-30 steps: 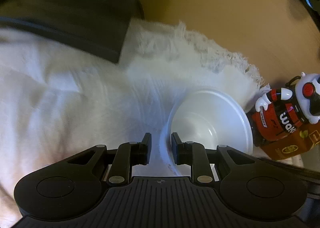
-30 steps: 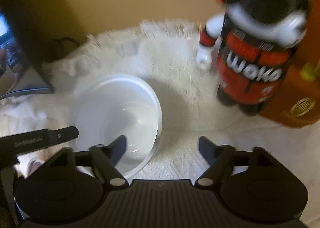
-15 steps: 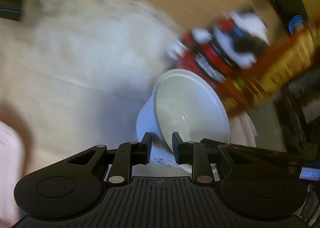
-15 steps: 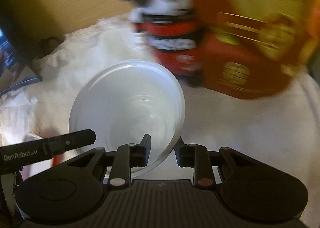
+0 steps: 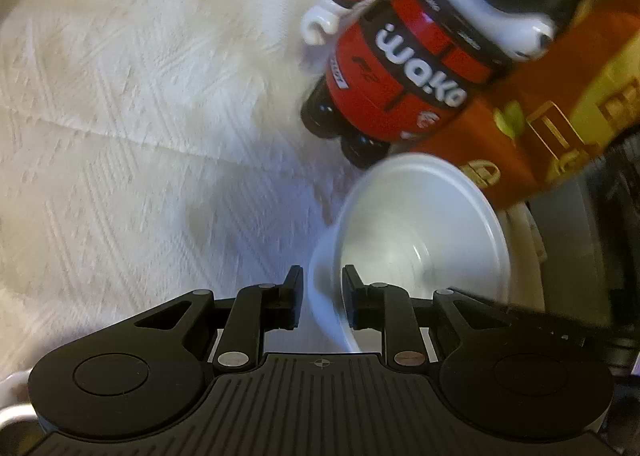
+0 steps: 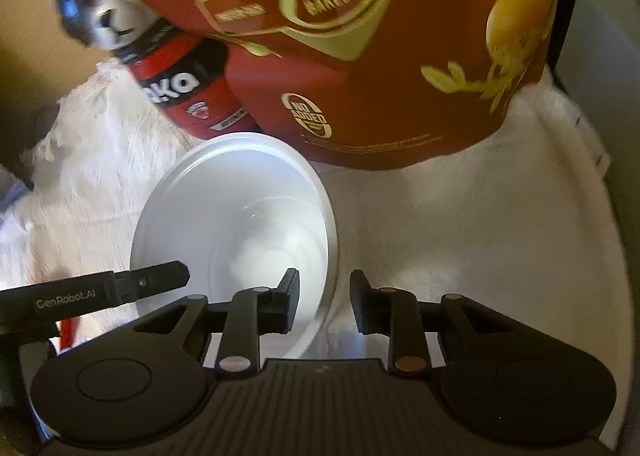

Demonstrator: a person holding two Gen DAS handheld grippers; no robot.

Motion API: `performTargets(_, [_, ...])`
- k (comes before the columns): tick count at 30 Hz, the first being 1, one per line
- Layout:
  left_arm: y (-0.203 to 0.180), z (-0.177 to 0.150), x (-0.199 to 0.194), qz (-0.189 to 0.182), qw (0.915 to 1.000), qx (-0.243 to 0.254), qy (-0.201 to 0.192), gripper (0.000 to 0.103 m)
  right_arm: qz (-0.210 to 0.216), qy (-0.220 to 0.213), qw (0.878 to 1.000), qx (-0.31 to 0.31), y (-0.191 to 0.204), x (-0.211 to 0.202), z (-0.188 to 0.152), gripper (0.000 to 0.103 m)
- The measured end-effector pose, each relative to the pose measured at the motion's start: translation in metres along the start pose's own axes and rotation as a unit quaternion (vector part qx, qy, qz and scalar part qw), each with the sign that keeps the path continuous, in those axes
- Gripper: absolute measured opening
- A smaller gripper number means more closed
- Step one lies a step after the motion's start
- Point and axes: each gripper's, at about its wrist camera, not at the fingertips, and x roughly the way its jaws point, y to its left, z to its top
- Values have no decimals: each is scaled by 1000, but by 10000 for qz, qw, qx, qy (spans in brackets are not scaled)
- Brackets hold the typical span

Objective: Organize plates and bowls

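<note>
A red snack bag (image 6: 360, 67) and a toy figure (image 5: 416, 55) crowd the far side of the white cloth (image 5: 132, 103) — open room lies left. Both my claws pinch one white bowl (image 6: 236, 211) by its rim — left gripper (image 5: 320, 302) narrow, right gripper (image 6: 325, 302) nearly closed.
</note>
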Motion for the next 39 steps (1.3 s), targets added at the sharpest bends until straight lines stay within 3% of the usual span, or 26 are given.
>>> performTargets(6, [-5,1,22,75,9998,29,188,25,226,464,9985,154,-8,25,2,31])
performTargets(11, [-6,6,17,-90,9999,64,72,24,162,-33,9998,-93,4,-3,3,32])
performTargets(19, [-48,8,-81,-266,9976,455,-447,24,466,-966,9935,-381,34,-115,-12,32])
performTargets(24, [-76,-19,-136,-209,9917,1078,-675,24,669,-1006,9913,-514,38,-159,-45,32])
performTargets(33, [-65,-78,-127,3,9913,1314,78,28,513,-500,9954,-633,32,-151,-99,33])
performTargets(39, [-50,-86,-97,4,9907,1265,511,27,396,-27,9985,-364,17,-118,-113,33])
